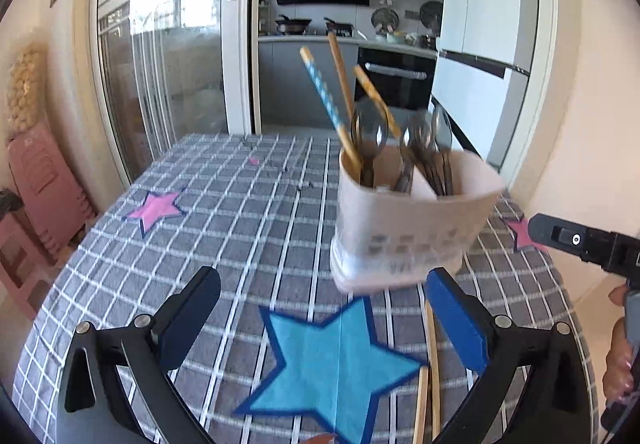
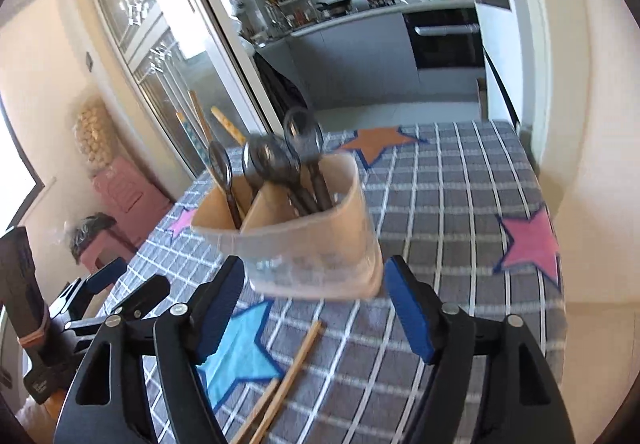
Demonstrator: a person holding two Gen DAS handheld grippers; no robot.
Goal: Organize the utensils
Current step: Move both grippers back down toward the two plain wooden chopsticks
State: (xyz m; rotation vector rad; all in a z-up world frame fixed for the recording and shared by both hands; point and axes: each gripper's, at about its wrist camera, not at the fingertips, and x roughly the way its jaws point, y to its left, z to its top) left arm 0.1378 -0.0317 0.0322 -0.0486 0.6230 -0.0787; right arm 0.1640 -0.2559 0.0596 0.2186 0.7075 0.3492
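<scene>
Nearest the cameras, two hand-held grippers work over a round table spread with a grey checked cloth. Both are set against one landmark, the white utensil holder. The left gripper hangs short of the holder with its blue-padded jaws spread wide and nothing between them; below them lies a blue star patch. The right gripper sits just in front of the holder's base, its jaws parted on either side of the lower wall; the view is blurred, but the pads appear to stand clear of the plastic. A hand grips that tool at the right edge of the left wrist view.

On the cloth in front of the holder lies a pair of wooden chopsticks, side by side, crossing the edge of the blue star.

The holder itself stands upright on the cloth, split into compartments. Several metal spoons rise bowl-up from them, and more chopsticks, one with a blue patterned shaft, lean out of the compartment on the far left as the left wrist camera sees it.

Beyond the holder, pink star patches and an orange one dot the cloth. Farther back, a sliding glass door opens onto a kitchen.
</scene>
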